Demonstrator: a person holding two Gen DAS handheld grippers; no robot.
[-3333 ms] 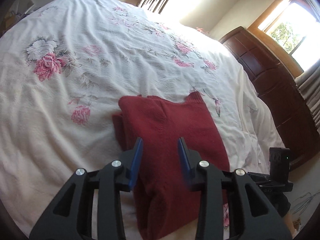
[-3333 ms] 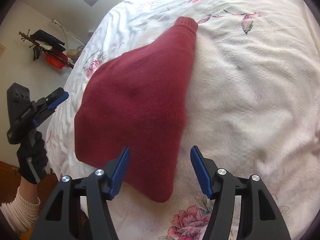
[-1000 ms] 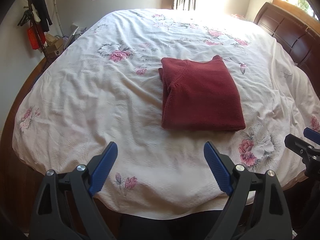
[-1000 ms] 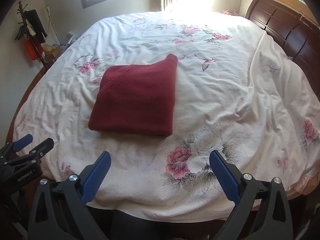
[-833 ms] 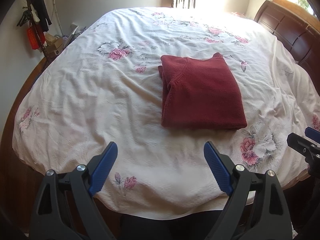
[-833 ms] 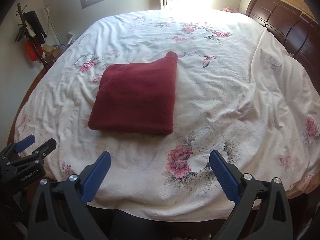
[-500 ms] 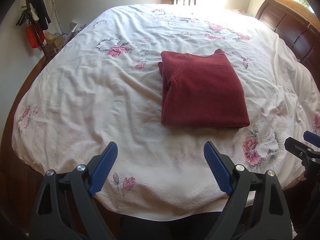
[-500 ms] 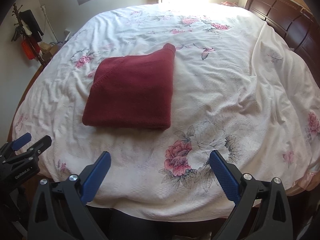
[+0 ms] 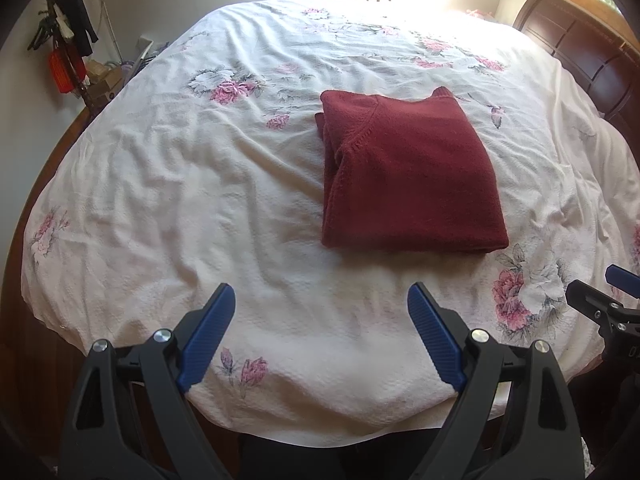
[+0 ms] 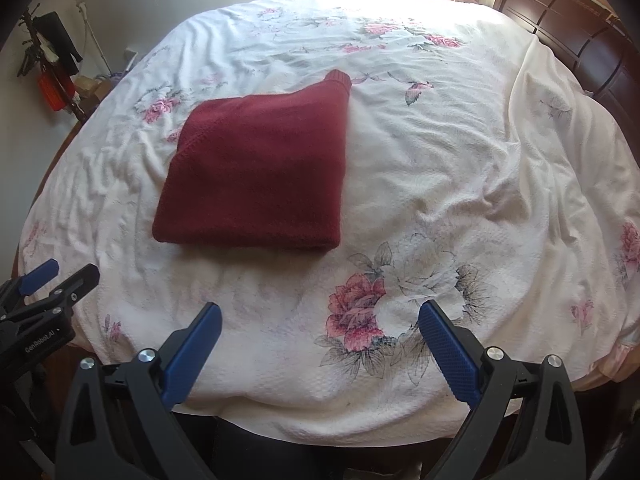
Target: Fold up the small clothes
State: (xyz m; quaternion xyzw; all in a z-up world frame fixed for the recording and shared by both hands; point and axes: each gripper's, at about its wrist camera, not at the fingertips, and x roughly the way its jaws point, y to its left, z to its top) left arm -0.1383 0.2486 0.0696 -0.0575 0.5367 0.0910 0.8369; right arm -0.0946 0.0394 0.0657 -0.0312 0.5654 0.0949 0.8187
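Note:
A dark red knitted sweater (image 9: pixel 408 176) (image 10: pixel 260 172) lies folded into a flat rectangle near the middle of the bed, one ribbed cuff poking out at its far corner. My left gripper (image 9: pixel 320 300) hangs open over the bed's near edge, well short of the sweater, nothing between its blue pads. My right gripper (image 10: pixel 320 316) is open too, back at the near edge and to the right of the sweater. Each gripper shows at the edge of the other's view: the right one (image 9: pixel 600 304), the left one (image 10: pixel 44 292).
The bed carries a white quilt with pink flowers (image 9: pixel 200 184) (image 10: pixel 460 168), wrinkled all over. A dark wooden headboard (image 9: pixel 580 52) (image 10: pixel 568 20) stands at the right. A rack with hanging clothes (image 9: pixel 64 44) is by the left wall. Bright windows lie beyond the bed.
About three seconds ago both grippers were close over the sweater; they have since pulled back to the bed's near edge and opened wider. Over the last second the views shifted only slightly.

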